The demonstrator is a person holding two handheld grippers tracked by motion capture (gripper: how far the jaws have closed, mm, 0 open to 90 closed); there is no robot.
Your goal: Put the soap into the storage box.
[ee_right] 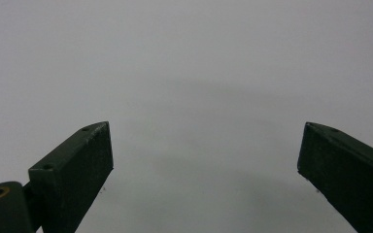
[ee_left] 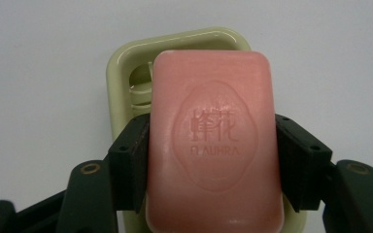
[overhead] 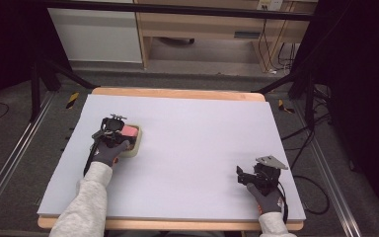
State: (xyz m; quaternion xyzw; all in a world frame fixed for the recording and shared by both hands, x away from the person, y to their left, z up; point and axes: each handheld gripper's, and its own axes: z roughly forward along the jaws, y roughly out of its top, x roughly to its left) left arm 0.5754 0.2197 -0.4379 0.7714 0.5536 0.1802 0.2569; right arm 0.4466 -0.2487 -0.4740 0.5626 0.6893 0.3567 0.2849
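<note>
Left claw (ee_left: 212, 145) is clamping the pink soap (ee_left: 213, 141) above its cream dish (ee_left: 121, 73); lowering level should seat it squarely, while the right claw (ee_right: 204, 160) is resting apart.

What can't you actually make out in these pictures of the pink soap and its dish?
- Soap dish floor: left gripper view, covered by the pink soap.
- Soap's near end: cut off by that view's bottom edge.
- Whether the soap rests in the dish or hangs above it: cannot tell.
- Soap's stamp: too small in the high view, where the left hand-held gripper covers part of it.
</note>
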